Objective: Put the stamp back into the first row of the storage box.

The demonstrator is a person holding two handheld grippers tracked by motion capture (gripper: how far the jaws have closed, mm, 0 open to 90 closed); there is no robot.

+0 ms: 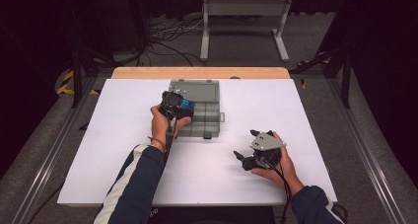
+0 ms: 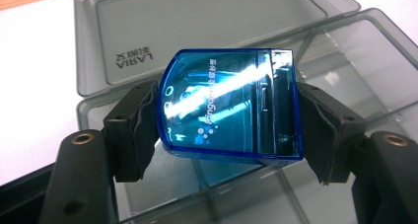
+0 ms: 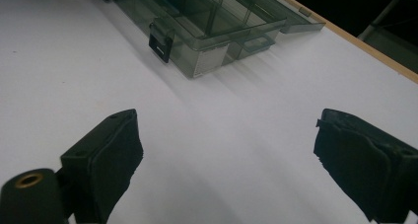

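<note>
While the clear blue plastic case (image 2: 229, 105) is clamped by its two short sides between the pads of the left gripper (image 2: 227, 118), it is held just above the open compartments of the grey organiser box (image 2: 345, 61). Near that box, the right gripper (image 3: 226, 150) is kept over the white tabletop (image 3: 64, 71), jaws spread wide with nothing between them.

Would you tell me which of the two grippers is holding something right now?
The left gripper, over the open grey compartment box, clamps a blue translucent case between its pads. The right gripper stands open over the white table.
</note>
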